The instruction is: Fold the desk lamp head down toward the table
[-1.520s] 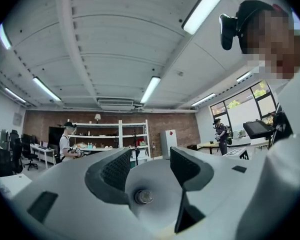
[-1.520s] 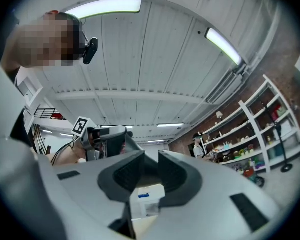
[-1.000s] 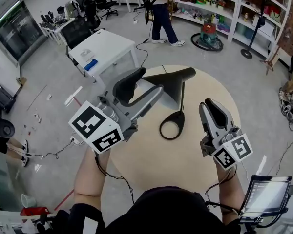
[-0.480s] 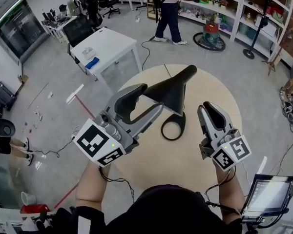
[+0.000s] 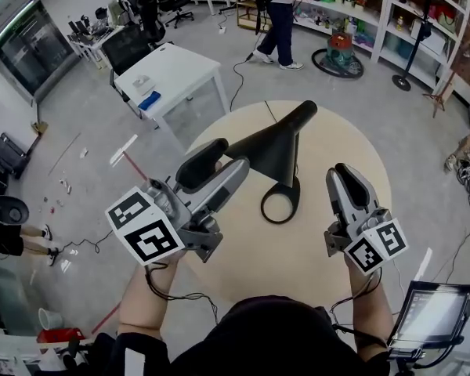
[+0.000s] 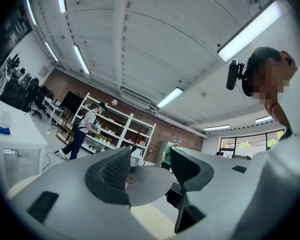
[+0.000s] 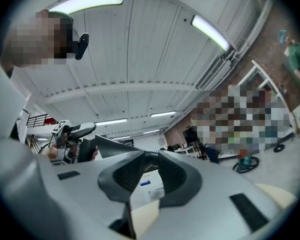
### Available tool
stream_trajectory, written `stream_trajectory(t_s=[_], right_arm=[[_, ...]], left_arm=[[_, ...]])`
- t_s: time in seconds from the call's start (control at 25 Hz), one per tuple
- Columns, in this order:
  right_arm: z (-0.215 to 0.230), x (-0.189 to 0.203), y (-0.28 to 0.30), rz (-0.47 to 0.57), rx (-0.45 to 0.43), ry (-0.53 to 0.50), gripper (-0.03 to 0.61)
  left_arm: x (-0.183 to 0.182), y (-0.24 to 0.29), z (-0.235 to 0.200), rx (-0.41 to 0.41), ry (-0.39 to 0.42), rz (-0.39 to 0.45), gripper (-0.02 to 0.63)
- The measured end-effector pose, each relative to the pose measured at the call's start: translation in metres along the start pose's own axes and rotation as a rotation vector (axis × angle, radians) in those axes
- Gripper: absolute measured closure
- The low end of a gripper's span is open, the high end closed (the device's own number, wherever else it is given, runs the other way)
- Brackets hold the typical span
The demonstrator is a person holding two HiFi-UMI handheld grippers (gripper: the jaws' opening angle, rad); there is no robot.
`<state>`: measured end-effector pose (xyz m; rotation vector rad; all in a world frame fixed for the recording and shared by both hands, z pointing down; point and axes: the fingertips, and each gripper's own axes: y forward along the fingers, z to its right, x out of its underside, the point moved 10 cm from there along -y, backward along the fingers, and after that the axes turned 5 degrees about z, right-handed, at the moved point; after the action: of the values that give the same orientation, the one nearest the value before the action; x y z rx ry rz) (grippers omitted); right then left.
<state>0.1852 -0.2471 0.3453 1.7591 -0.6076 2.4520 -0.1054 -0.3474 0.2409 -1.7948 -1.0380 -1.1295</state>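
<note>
Round pale wooden table [image 5: 313,265]: lies under both pairs of fingers and carries only the lamp.
Black desk lamp with cone-shaped head [image 5: 270,149]: the wide end of the cone sits right at the left fingertips, and its narrow neck points away from them across the table. Its flat black ring base [image 5: 280,207] rests on the table between the two pairs of fingertips, nearer the right.
Left gripper [image 5: 231,157]: fingers stand well apart and are clamped on the wide rim of the lamp head. The left gripper view shows that grey face [image 6: 147,181] filling the gap from pad to pad.
Right gripper [image 5: 346,180]: fingers closed together on nothing, hovering beside the ring base and not touching it.
Step in hand: swinging the head down toward the tabletop, I'd say, with the head not yet low.
Doing it well: keep the hold on the rim and follow the hinge's own arc rather than pushing straight down. The light ring base looks liable to skid or lift, so the idle right fingers could press it flat.
Writing: none readable. There are only black-and-white square markers on the left cube [image 5: 149,229] and the right cube [image 5: 374,245], and no brand shows on the lamp.
</note>
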Motion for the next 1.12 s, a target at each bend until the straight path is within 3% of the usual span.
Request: stream_trajectory(t_s=[0.28,1.12], right_arm=[[0.008,0.003,-0.007,0.000,0.019,0.024,0.512],[0.007,0.020,-0.017,-0.048,0.031,0.049,0.512]], left_arm=[[0.010,-0.001,0.013,-0.088,0.194,-0.088,0.376],[0.075,-0.026,0.006,-0.180,0.153,-0.185,0.376]])
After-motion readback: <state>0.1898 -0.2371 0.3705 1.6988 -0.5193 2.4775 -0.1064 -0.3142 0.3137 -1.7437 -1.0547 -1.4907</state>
